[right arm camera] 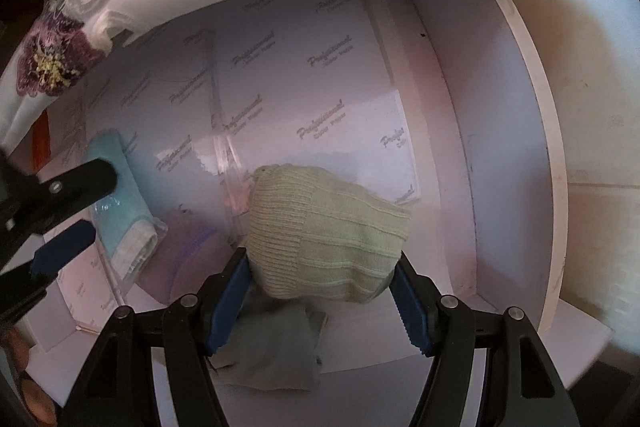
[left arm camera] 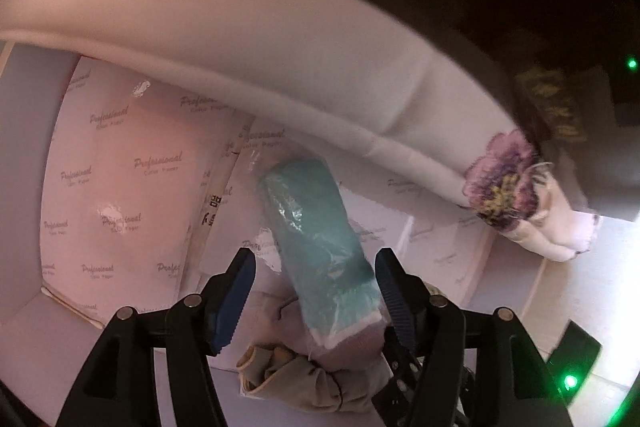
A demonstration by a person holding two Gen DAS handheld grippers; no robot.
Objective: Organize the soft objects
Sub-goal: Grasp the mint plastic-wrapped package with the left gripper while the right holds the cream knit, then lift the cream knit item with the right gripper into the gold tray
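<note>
The teal folded cloth in clear plastic wrap (left arm camera: 320, 247) lies in the paper-lined white box (left arm camera: 120, 167), between your left claw's (left arm camera: 316, 291) spread jaws; neither pad grips it. Your right claw (right arm camera: 320, 291) squeezes the pale green ribbed knit hat (right arm camera: 324, 235). Pull the left away carelessly and a pad could snag the slippery wrap, dragging it onto the grey cloth (left arm camera: 304, 375) just behind.
</note>
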